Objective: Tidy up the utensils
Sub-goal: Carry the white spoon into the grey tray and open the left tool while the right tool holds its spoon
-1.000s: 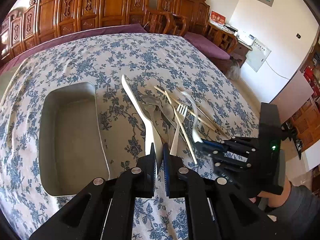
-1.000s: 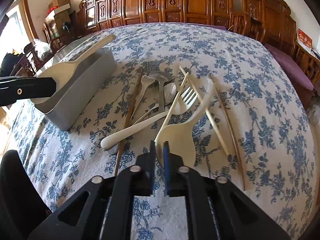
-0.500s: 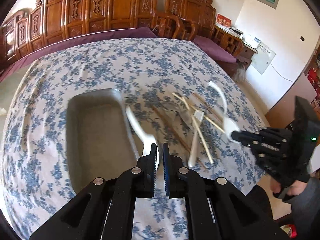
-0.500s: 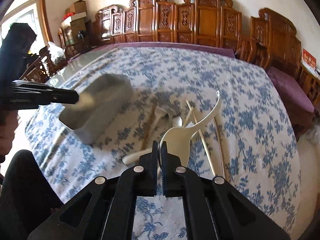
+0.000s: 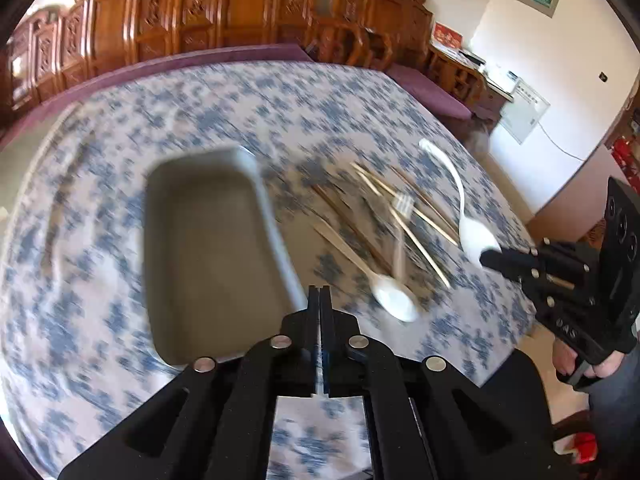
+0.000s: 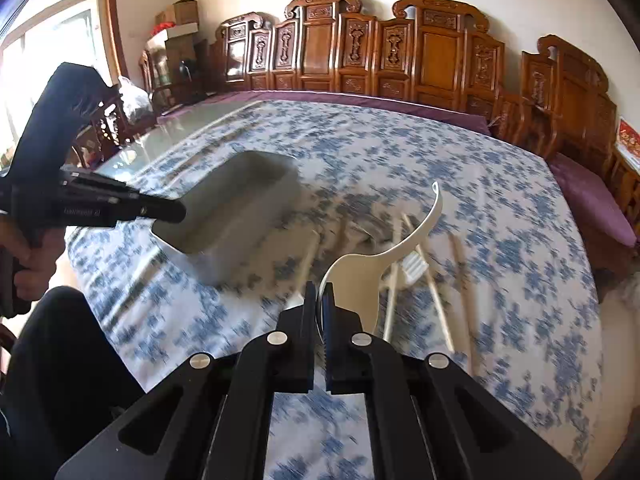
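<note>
My left gripper (image 5: 320, 294) is shut on a cream plastic spoon (image 5: 276, 236), blurred, held over the right rim of the grey tray (image 5: 200, 248). My right gripper (image 6: 319, 292) is shut on the bowl of a cream ladle-shaped spoon (image 6: 360, 280), lifted above the table with its curved handle pointing up; it also shows in the left wrist view (image 5: 468, 224). Chopsticks (image 5: 416, 216), a fork (image 5: 402, 216) and another cream spoon (image 5: 384, 292) lie on the cloth right of the tray. The tray also shows in the right wrist view (image 6: 236, 208).
The table carries a blue floral cloth (image 5: 280, 112). Carved wooden chairs (image 6: 360, 52) line its far side. The table's near right edge (image 5: 516, 344) is close to the right gripper. A person's legs (image 6: 60, 360) are at the near left.
Both grippers have risen and pulled back from the table. The right one lifted its spoon off the pile; the left one carried its spoon left over the tray.
</note>
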`<state>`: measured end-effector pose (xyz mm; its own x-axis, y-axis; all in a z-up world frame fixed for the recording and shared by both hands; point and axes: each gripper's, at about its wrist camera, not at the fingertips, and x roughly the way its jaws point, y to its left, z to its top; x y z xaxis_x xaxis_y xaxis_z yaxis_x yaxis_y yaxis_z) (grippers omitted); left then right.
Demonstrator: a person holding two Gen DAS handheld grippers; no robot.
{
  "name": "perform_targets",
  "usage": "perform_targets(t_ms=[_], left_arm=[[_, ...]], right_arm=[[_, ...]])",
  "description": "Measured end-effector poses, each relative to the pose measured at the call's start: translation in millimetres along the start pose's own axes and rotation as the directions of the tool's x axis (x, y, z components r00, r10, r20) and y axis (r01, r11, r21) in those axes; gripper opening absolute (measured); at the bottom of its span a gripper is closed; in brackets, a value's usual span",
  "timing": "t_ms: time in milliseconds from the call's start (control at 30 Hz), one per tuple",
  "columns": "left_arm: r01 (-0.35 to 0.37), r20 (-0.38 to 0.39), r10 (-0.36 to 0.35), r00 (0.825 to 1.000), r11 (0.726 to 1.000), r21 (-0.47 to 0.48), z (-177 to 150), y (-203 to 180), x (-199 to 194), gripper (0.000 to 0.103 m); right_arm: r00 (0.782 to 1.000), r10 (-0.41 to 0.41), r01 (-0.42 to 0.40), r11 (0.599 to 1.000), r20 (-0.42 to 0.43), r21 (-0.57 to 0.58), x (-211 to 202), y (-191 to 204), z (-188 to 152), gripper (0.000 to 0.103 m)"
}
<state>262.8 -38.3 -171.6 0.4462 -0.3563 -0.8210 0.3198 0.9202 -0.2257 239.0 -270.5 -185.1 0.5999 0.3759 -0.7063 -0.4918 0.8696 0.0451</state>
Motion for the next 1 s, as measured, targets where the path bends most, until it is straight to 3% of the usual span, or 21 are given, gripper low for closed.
perform_targets(t_ms=[133, 200, 267, 667, 833, 933, 1000], left_arm=[[0.026, -0.036, -0.025, 0.999, 0.999, 0.028, -7, -32, 27, 0.010], [0.026, -0.052, -0.025, 0.998, 0.999, 0.029, -7, -47, 43, 0.027], [0.010, -0.059, -0.009, 0.998, 1.000, 0.020, -4, -57, 56, 0.031], [-0.123, -0.165, 0.099, 0.981, 0.983, -0.136, 22, -55, 117, 0.030], [-0.122, -0.212, 0.080, 0.974, 0.974, -0.192, 19, -46, 126, 0.021], [-0.102, -0.229, 0.049, 0.972, 0.969, -0.225, 17, -40, 131, 0.005], [-0.090, -0.230, 0.034, 0.973, 0.967, -0.239, 16, -37, 131, 0.003]], right_arm=[[0.999, -0.040, 0.040, 0.999, -0.008, 0.033, -13, -22, -15, 0.004], [0.999, -0.048, 0.049, 0.998, -0.005, 0.040, -18, -29, -21, 0.004], [0.999, -0.054, 0.054, 0.997, 0.001, 0.047, -22, -35, -26, 0.004], [0.999, 0.006, -0.009, 0.998, 0.048, 0.062, -31, -36, -25, 0.004], [0.998, 0.022, -0.025, 0.998, 0.054, 0.054, -33, -30, -23, 0.004], [0.998, 0.026, -0.030, 0.998, 0.060, 0.058, -34, -30, -22, 0.004], [0.998, 0.024, -0.027, 0.998, 0.063, 0.059, -35, -31, -22, 0.004]])
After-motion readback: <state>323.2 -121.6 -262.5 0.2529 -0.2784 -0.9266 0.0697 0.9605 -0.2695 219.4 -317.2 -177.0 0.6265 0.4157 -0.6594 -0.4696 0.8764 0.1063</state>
